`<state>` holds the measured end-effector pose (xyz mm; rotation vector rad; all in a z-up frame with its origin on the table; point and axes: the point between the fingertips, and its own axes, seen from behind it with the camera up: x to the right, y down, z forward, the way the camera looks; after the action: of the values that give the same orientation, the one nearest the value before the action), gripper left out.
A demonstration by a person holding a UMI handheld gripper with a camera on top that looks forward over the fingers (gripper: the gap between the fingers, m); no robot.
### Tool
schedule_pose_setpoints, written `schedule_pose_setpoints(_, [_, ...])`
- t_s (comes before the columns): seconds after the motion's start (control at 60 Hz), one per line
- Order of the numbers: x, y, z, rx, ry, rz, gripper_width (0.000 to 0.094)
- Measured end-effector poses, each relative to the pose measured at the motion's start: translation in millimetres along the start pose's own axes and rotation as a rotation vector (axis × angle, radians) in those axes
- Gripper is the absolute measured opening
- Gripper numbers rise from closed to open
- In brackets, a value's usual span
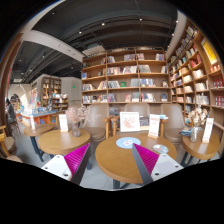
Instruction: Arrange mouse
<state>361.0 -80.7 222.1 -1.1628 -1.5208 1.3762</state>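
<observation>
My gripper (111, 160) is open and empty, its two magenta pads (76, 158) spread wide above the near edge of a round wooden table (108, 162). A round pale blue mouse pad (127, 142) lies on this table, beyond the fingers and nearer the right one. A small white object (162, 149), possibly the mouse, lies by the table's right rim, to the right of the right finger. Nothing stands between the fingers.
A white sign card (130, 121) stands at the table's far side. More round wooden tables stand to the left (58, 141) and right (200, 149). Tall bookshelves (125, 80) fill the back and right walls. Grey floor shows between the tables.
</observation>
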Motion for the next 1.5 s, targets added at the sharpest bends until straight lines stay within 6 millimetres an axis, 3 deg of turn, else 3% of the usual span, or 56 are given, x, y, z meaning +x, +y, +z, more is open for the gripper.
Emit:
schedule_pose_setpoints(0.367, [1.9, 1.5, 2.0, -0.011, 0.009, -0.005, 0.0863])
schedule_pose_setpoints(0.65, [24.5, 15.7, 8.2, -0.045, 0.058, -0.021, 0.0858])
schedule_pose_setpoints(0.833, [61.9, 25.7, 9.4, -0.074, 0.123, -0.029, 0.0859])
schedule_pose_setpoints(1.217, [167.9, 65.2, 29.5, -0.179, 0.286, -0.021, 0.086])
schedule_pose_setpoints(1.317, [188.7, 72.3, 34.6, -0.205, 0.309, -0.004, 0.0858])
schedule_pose_setpoints(1.35, [186.0, 76.0, 38.6, -0.214, 0.322, -0.002, 0.0858])
schedule_pose_setpoints(1.367, [197.3, 78.8, 41.1, -0.217, 0.322, -0.001, 0.0857])
schedule_pose_setpoints(1.417, [207.1, 84.5, 46.0, -0.23, 0.332, 0.004, 0.0858])
schedule_pose_setpoints(1.5, [214.5, 96.4, 53.5, -0.259, 0.342, 0.013, 0.0856])
